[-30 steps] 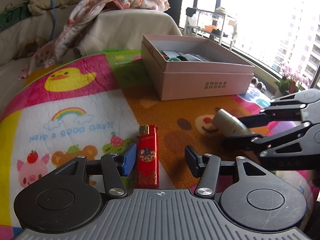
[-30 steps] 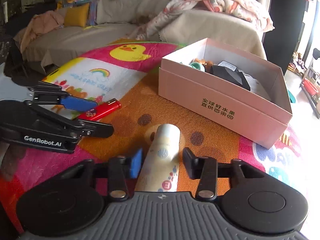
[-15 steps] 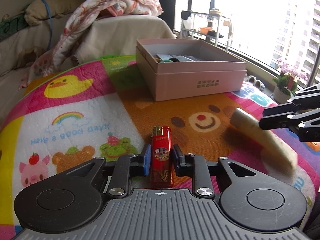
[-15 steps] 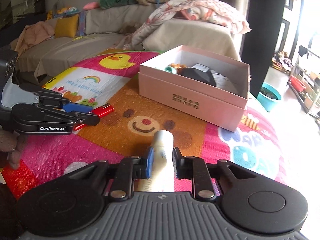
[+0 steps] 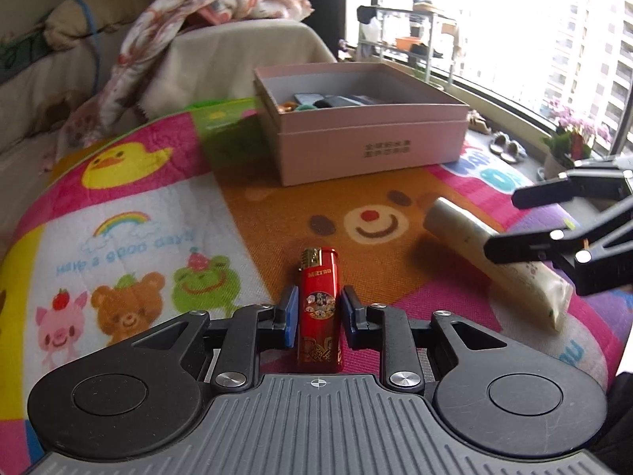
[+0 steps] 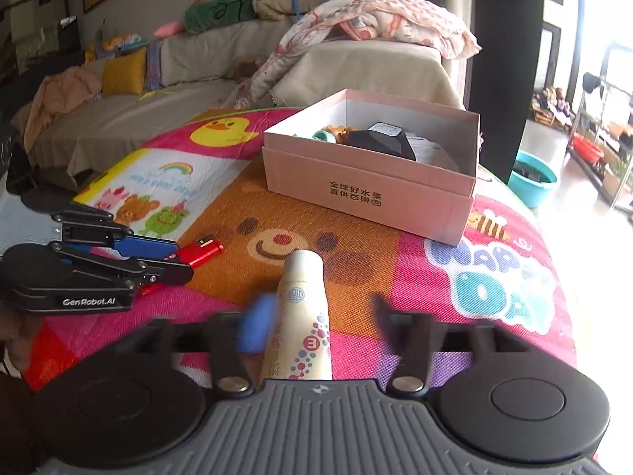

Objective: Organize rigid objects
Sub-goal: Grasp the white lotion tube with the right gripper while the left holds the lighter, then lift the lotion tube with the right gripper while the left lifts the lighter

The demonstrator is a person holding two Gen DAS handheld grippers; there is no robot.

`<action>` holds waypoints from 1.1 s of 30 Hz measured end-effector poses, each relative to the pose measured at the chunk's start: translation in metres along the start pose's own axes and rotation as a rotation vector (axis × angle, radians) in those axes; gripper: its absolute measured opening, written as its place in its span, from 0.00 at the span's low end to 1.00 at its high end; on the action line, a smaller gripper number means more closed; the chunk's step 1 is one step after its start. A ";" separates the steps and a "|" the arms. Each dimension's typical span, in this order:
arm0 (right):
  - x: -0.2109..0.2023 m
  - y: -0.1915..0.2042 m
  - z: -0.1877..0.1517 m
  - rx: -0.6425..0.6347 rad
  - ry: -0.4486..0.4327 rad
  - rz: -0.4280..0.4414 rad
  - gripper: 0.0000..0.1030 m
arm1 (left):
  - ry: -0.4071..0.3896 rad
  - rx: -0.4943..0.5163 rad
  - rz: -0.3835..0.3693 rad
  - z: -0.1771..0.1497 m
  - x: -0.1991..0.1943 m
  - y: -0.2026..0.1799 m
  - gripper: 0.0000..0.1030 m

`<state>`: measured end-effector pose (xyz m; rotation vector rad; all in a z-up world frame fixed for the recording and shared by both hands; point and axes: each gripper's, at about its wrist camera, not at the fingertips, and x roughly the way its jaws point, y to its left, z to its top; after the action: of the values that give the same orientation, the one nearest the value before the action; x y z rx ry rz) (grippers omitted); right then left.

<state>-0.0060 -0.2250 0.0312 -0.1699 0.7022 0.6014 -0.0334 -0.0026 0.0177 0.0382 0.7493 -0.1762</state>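
A red lighter (image 5: 318,277) lies on the cartoon play mat, and my left gripper (image 5: 318,312) is shut on its lower half. The right wrist view shows the same left gripper (image 6: 178,258) and lighter (image 6: 201,251) at the left. A cream tube (image 6: 302,297) lies on the mat between the blurred fingers of my right gripper (image 6: 320,322). Its jaws are opening and its right finger stands clear of the tube. From the left wrist, the tube (image 5: 467,241) and right gripper (image 5: 504,223) show at the right. The open pink box (image 5: 368,146) (image 6: 368,194) beyond holds several small items.
A covered sofa (image 6: 118,118) with blankets and cushions runs behind the mat. A blue basin (image 6: 532,182) and a metal shelf (image 6: 605,138) stand on the floor to the right. The mat's right edge drops off toward a window ledge with potted flowers (image 5: 569,142).
My left gripper closed from wide open onto the lighter. My right gripper closed on the tube, then spread wide again. Both views drew back a little from the box.
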 end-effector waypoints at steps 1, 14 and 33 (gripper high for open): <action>0.000 -0.001 -0.002 0.007 -0.001 0.009 0.72 | -0.001 -0.015 -0.004 0.000 0.000 0.002 0.26; 0.031 0.017 -0.002 -0.034 0.051 -0.030 0.47 | -0.004 -0.043 0.002 0.002 0.003 0.000 0.35; -0.023 -0.007 0.034 0.013 -0.059 0.043 0.00 | -0.147 0.008 -0.174 0.054 -0.011 -0.005 0.26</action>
<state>0.0030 -0.2303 0.0718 -0.1249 0.6538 0.6404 -0.0057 -0.0113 0.0654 -0.0324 0.6050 -0.3438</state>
